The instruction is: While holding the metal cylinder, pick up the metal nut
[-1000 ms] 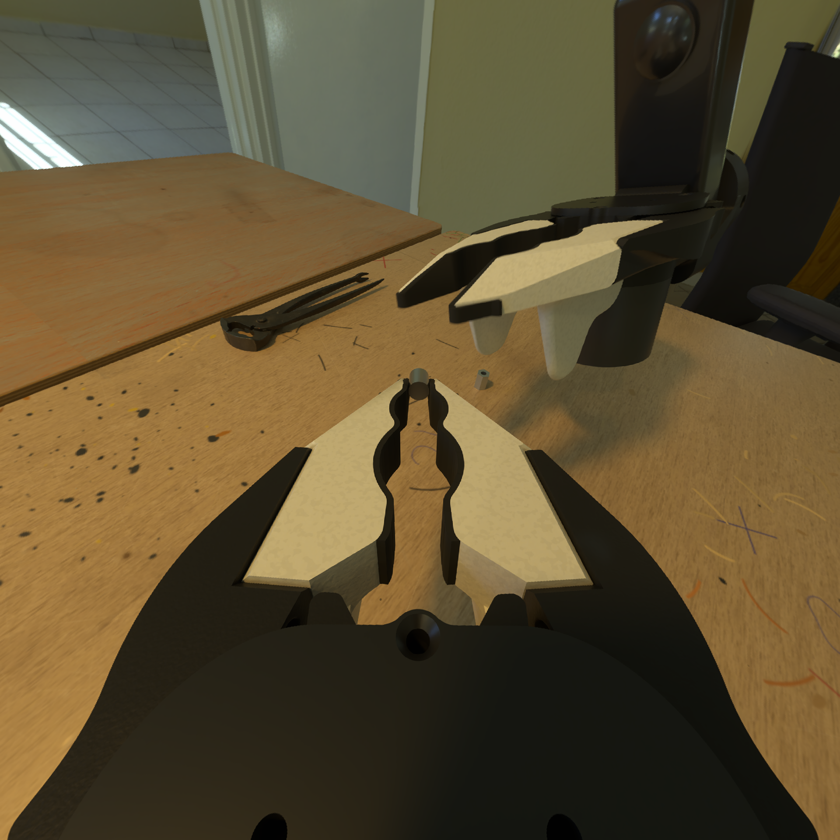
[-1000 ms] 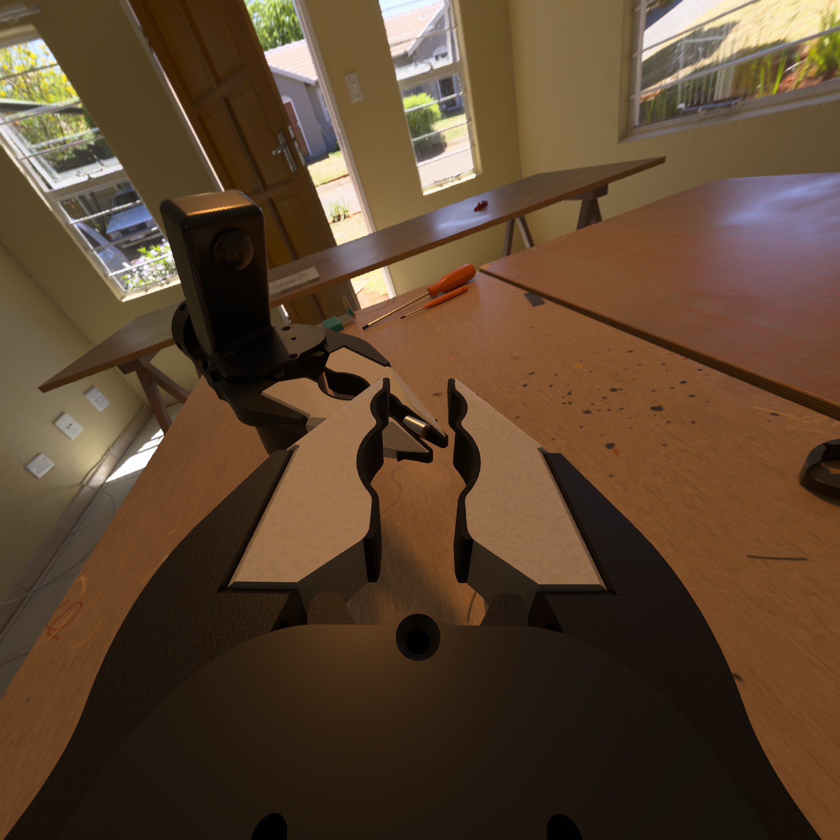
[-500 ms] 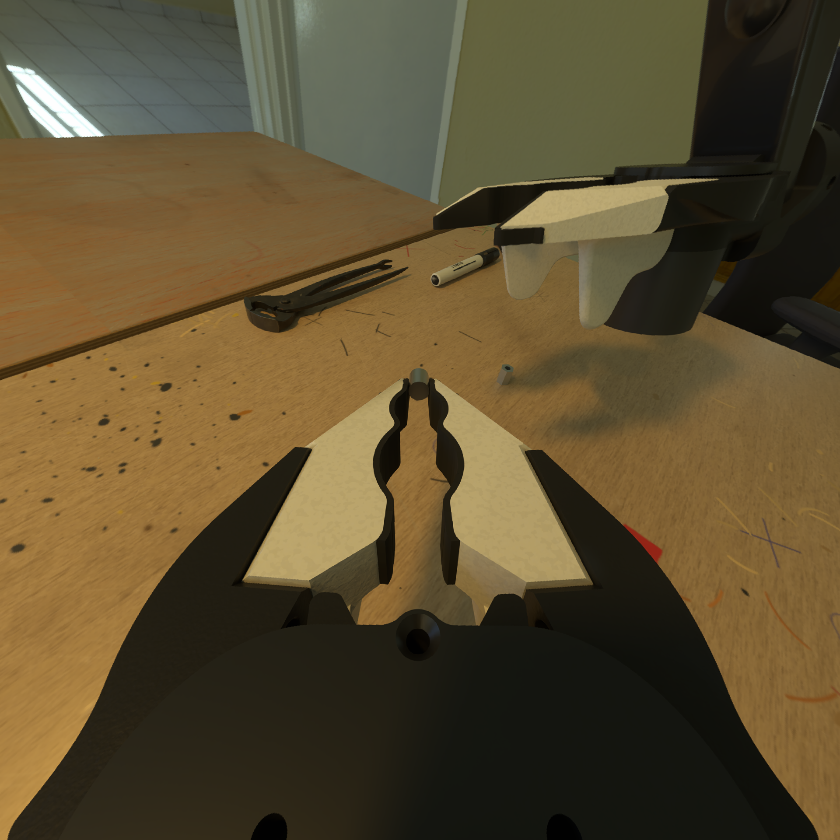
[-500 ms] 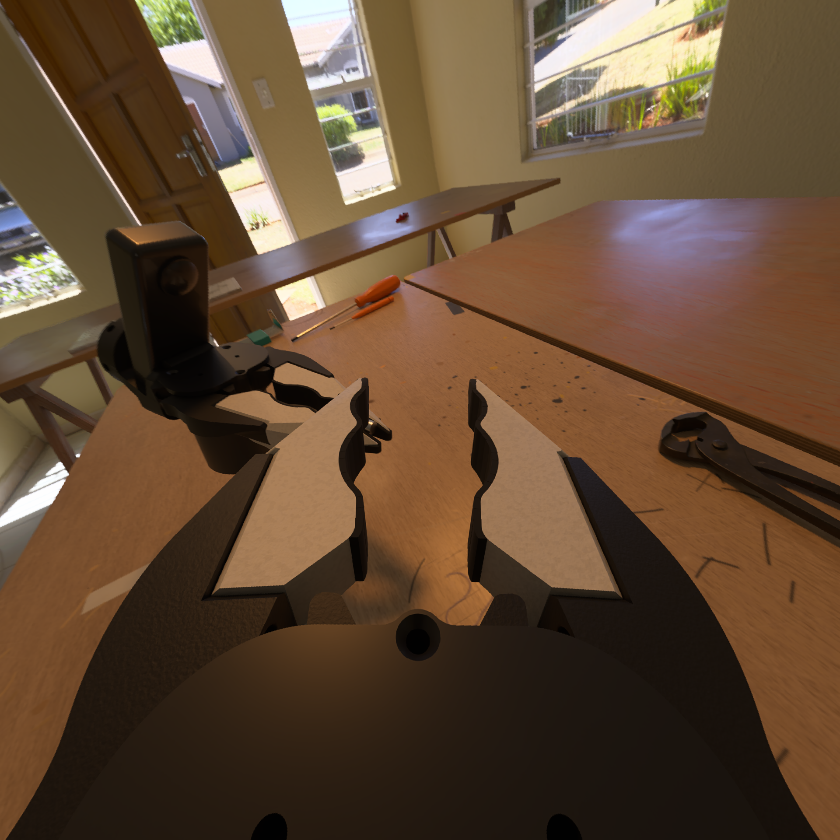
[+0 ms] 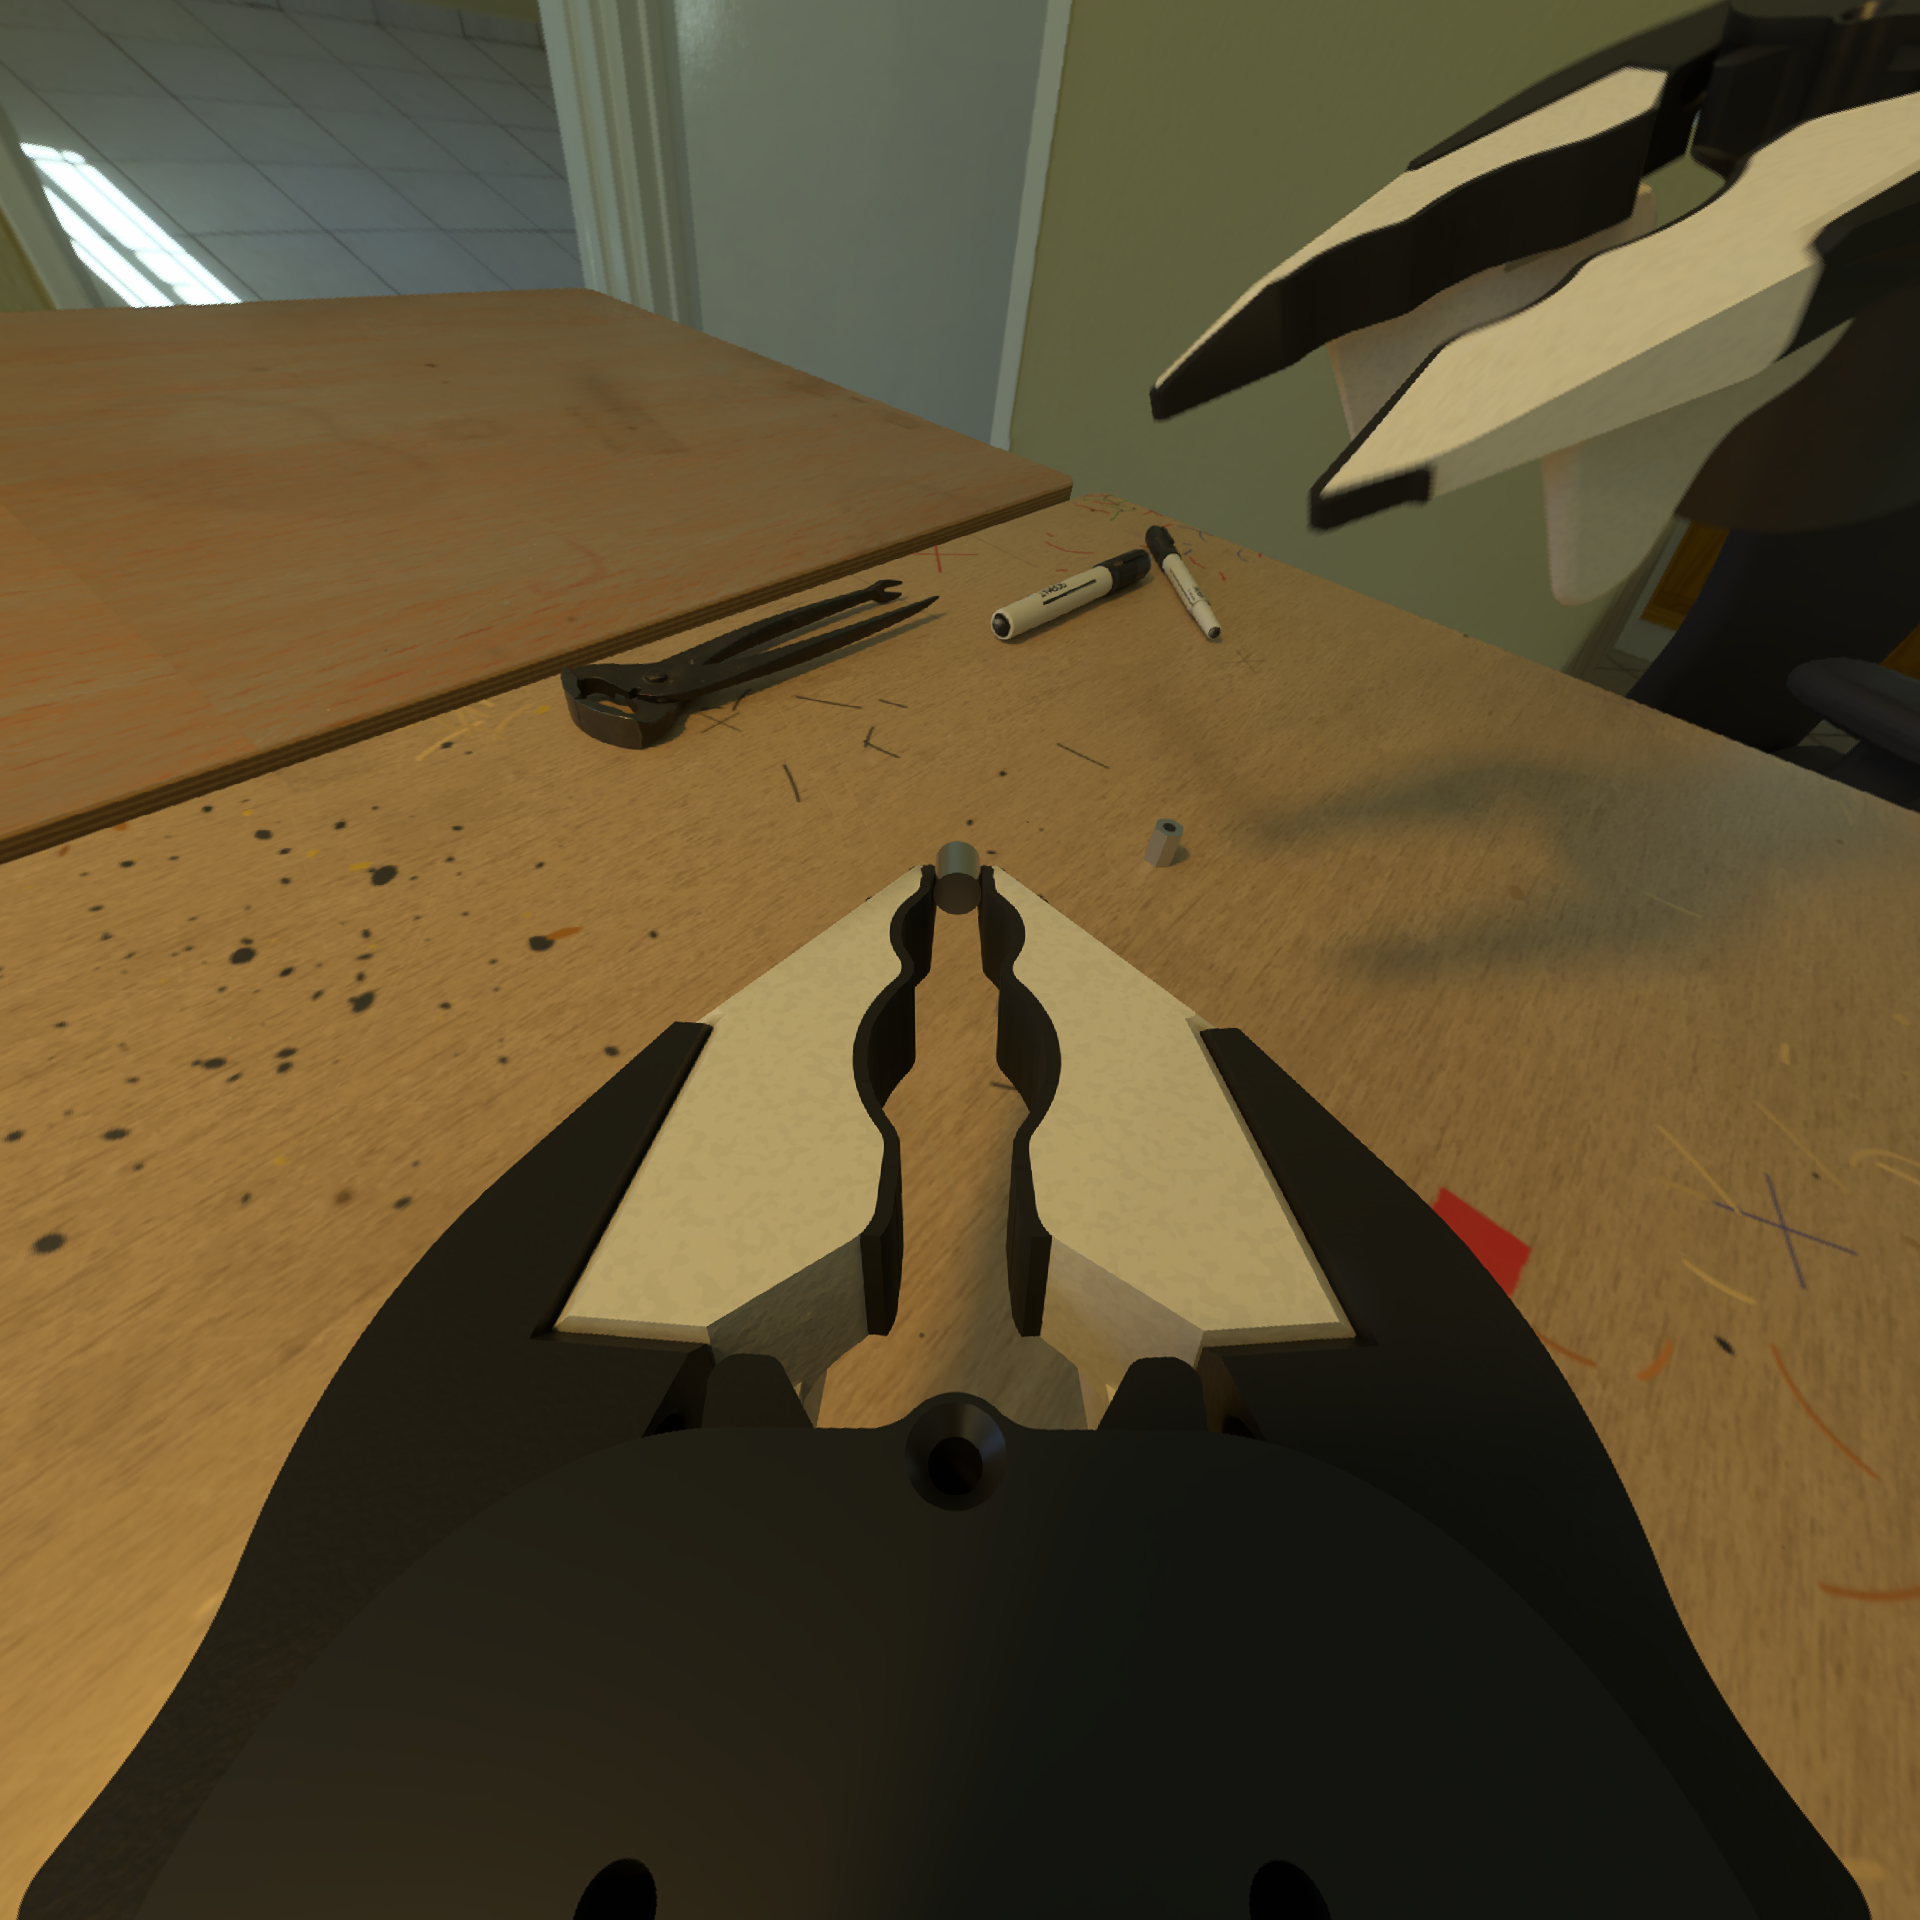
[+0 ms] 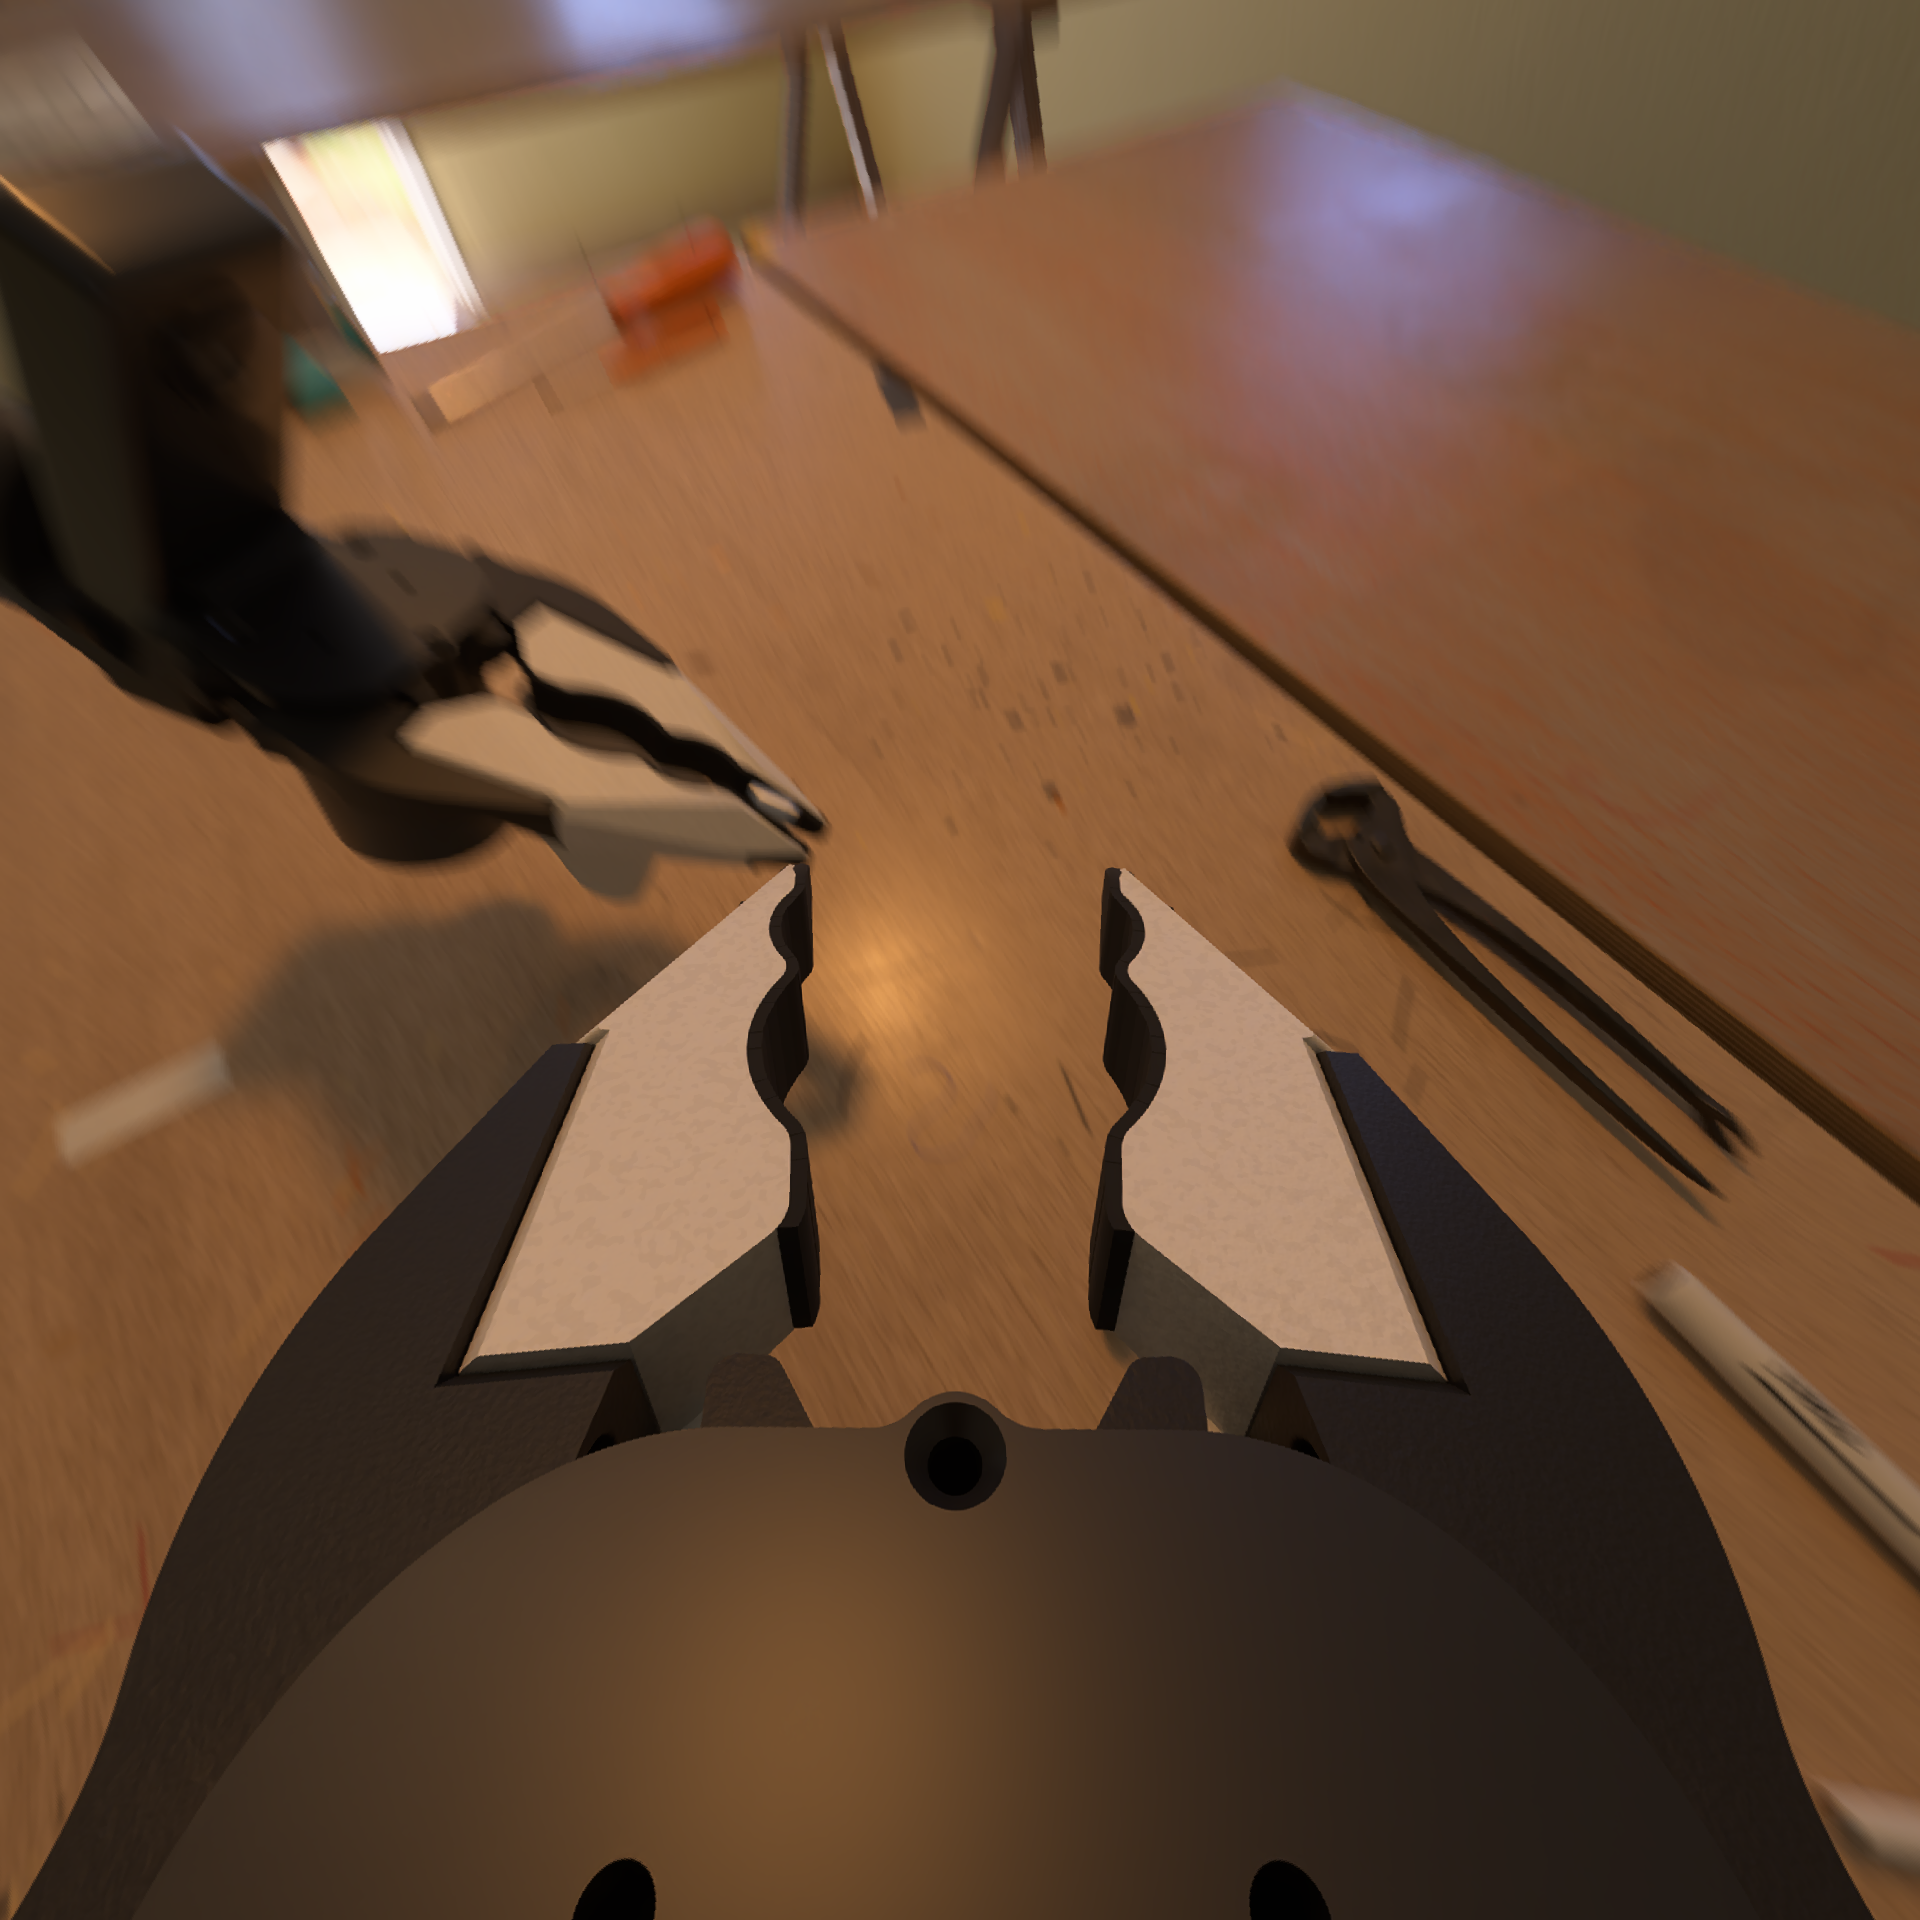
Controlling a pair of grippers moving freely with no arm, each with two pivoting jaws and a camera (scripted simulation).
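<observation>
My left gripper (image 5: 957,883) is shut on the small metal cylinder (image 5: 957,891), which stands upright between its fingertips a little above the wooden table (image 5: 1351,1039). The small grey metal nut (image 5: 1165,842) stands on the table just right of and beyond those tips. My right gripper (image 5: 1242,457) hangs open and empty high at the upper right, well above the nut. In the blurred right wrist view its jaws (image 6: 954,883) are wide apart and point down at the table, with the left gripper (image 6: 790,816) just ahead to the left. I cannot make out the nut there.
Black pincers (image 5: 727,665) (image 6: 1455,935) lie by the edge of a raised board (image 5: 416,499). Two markers (image 5: 1070,594) lie beyond them, and one (image 6: 1818,1434) shows near the right gripper. Orange screwdrivers (image 6: 665,275) lie far off. A red scrap (image 5: 1475,1242) lies on the table.
The right gripper has risen, tipped nose-down toward the table and opened its jaws wider. The left gripper keeps hold of the cylinder and has drawn back a little from the nut.
</observation>
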